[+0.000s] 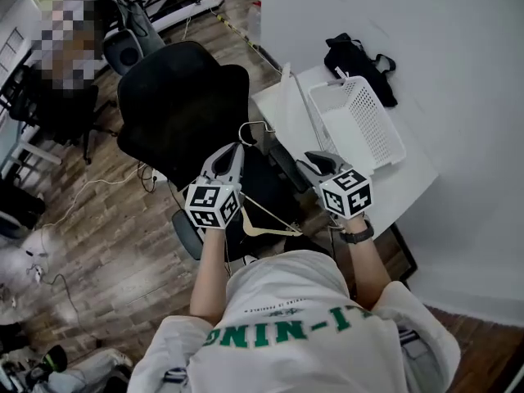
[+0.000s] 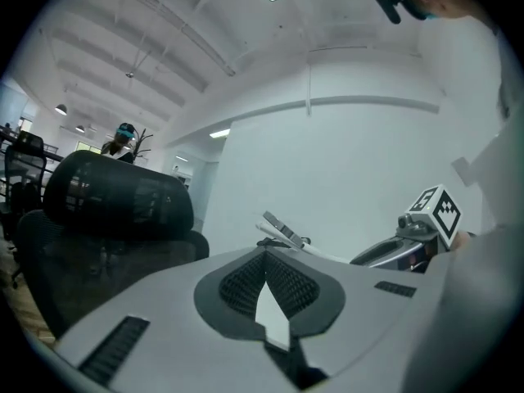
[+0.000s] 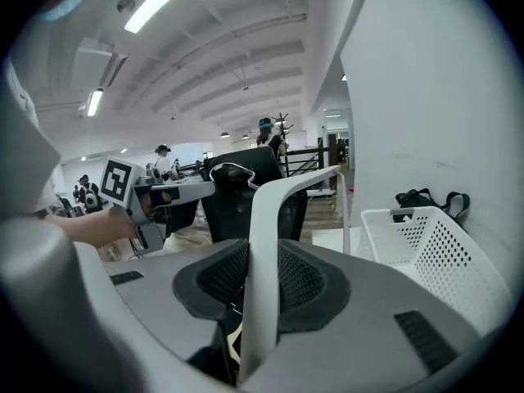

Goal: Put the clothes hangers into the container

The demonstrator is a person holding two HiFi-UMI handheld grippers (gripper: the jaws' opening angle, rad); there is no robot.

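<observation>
White and slim, the hanger (image 3: 260, 219) stands clamped between the fingers of the right gripper (image 1: 311, 164), held in the air over the black chair (image 1: 176, 97) and short of the white basket (image 1: 385, 129) on the tabletop (image 1: 409, 182). The left gripper (image 1: 236, 152) is level with it, its fingers pinched narrow on a thin white strip (image 2: 274, 309). A black bag (image 1: 356, 60) lies beyond the basket.

Basket (image 1: 372, 117) sitting on table (image 1: 401, 182), chair (image 1: 176, 109) standing just left of table, bag (image 1: 352, 60) lying behind basket, hanger (image 1: 274, 230) hanging before chair, near table's edge.
</observation>
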